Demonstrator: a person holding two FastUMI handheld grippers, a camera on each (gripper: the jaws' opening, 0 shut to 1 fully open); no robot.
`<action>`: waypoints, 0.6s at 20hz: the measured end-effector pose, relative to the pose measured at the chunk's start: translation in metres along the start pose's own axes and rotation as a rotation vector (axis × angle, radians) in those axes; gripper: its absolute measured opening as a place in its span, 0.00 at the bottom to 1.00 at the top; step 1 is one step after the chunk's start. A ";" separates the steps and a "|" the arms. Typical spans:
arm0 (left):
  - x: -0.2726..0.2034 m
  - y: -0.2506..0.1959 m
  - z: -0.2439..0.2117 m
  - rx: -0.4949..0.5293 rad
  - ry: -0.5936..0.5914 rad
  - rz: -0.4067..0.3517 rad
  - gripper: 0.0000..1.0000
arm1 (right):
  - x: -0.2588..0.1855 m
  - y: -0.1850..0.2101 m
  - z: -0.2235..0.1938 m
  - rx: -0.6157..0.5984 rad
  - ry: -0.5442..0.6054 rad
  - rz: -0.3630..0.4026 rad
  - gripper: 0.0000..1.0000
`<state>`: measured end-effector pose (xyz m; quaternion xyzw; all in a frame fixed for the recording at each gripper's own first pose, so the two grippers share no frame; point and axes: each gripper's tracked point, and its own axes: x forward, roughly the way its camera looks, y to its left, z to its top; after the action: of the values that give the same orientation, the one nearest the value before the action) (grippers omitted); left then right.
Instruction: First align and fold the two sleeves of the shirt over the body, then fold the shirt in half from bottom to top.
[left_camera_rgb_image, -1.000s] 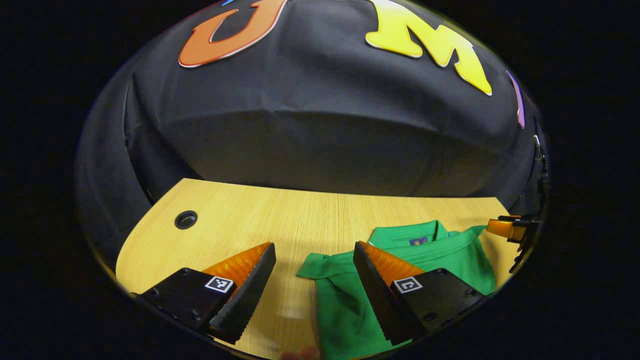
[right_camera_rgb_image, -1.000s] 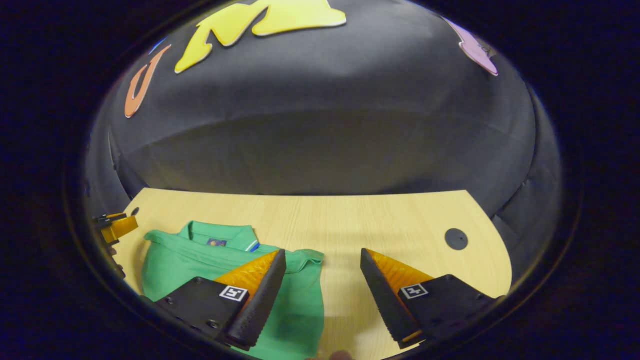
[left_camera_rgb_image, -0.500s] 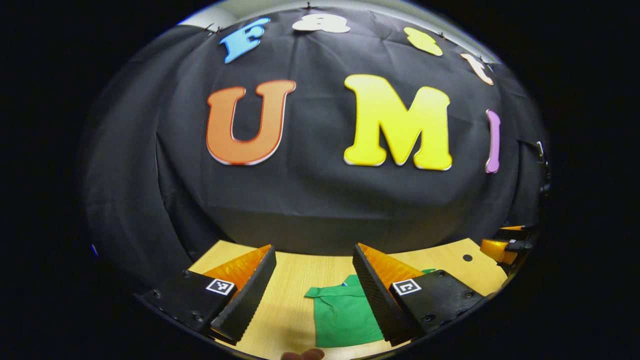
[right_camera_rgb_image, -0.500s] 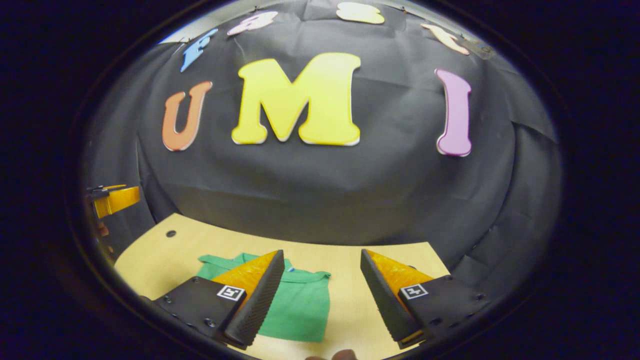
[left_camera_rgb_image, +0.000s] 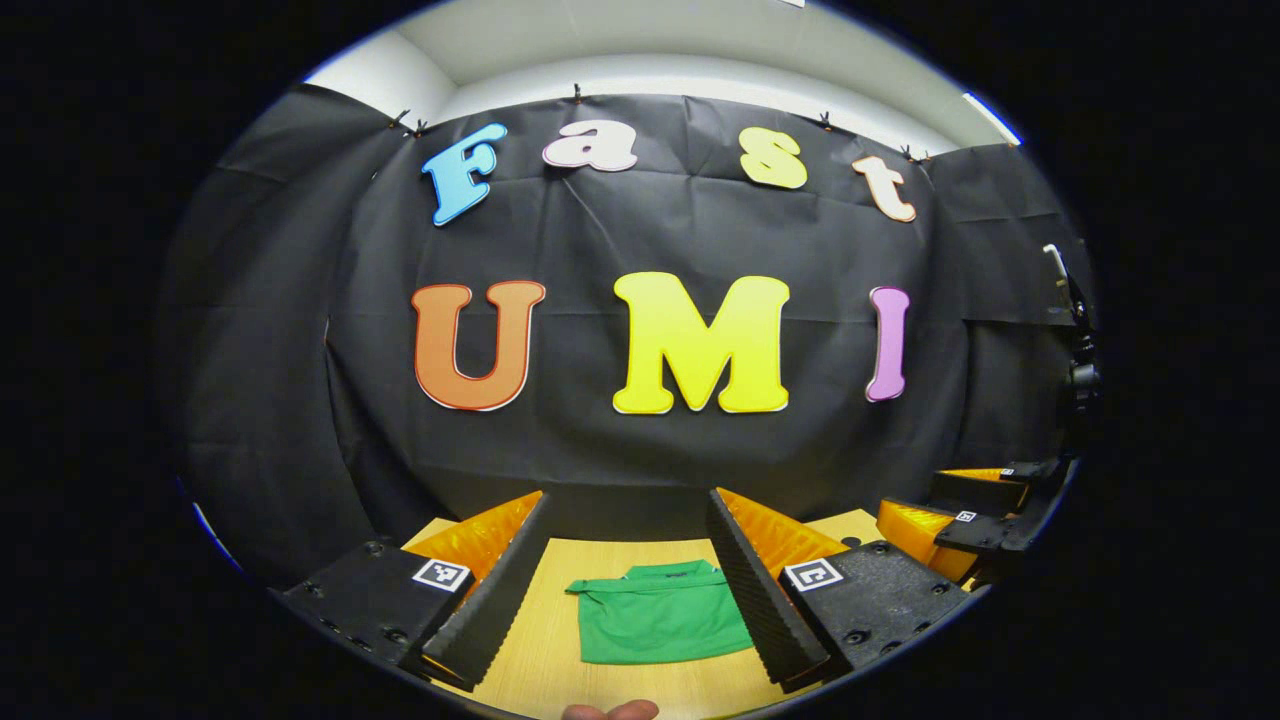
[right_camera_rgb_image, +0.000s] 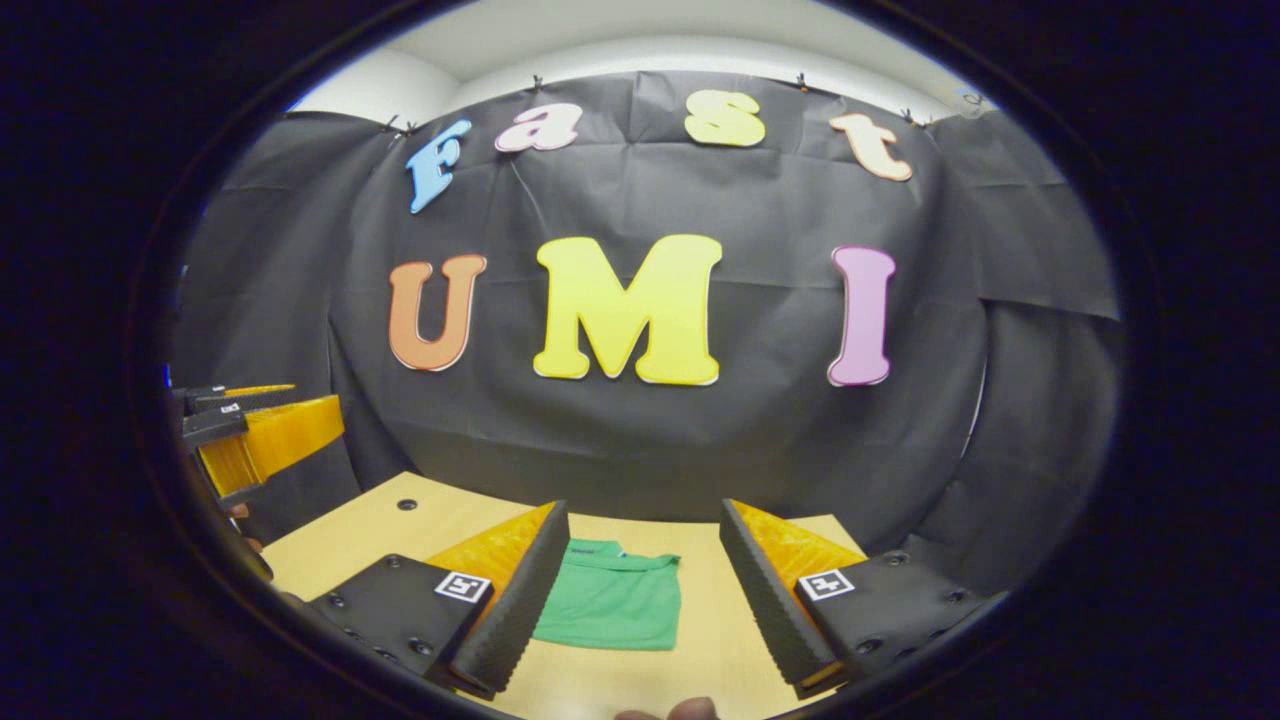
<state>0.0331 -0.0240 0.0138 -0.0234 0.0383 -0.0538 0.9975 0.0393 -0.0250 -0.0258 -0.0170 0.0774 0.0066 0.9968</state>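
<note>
Ahead: shirt (left_camera_rgb_image: 660, 625) (folded) between tongs (left_camera_rgb_image: 628, 575).

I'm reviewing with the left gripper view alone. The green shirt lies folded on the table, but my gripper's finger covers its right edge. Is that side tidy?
Observer: In the right gripper view, the green shirt has a fairly straight right edge, with bare table beside it.
Operator: Is the right gripper holding anything?
Observer: No. The right gripper is open, with nothing between its fingers.
Operator: Can you see my gripper from there?
Observer: Yes. The left gripper is at that view's left edge, raised above the table.
</note>
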 end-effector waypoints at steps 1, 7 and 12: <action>-0.009 -0.002 -0.005 -0.011 0.006 -0.002 0.98 | -0.013 0.001 0.002 -0.006 -0.019 -0.005 0.95; -0.028 0.003 -0.029 -0.009 0.041 0.043 0.99 | -0.049 0.003 0.005 -0.018 -0.100 -0.039 0.93; -0.028 0.002 -0.030 -0.009 0.036 0.051 0.99 | -0.044 0.007 0.004 0.003 -0.084 -0.027 0.95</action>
<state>0.0037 -0.0206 -0.0138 -0.0259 0.0568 -0.0287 0.9976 -0.0040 -0.0180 -0.0148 -0.0164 0.0353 -0.0064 0.9992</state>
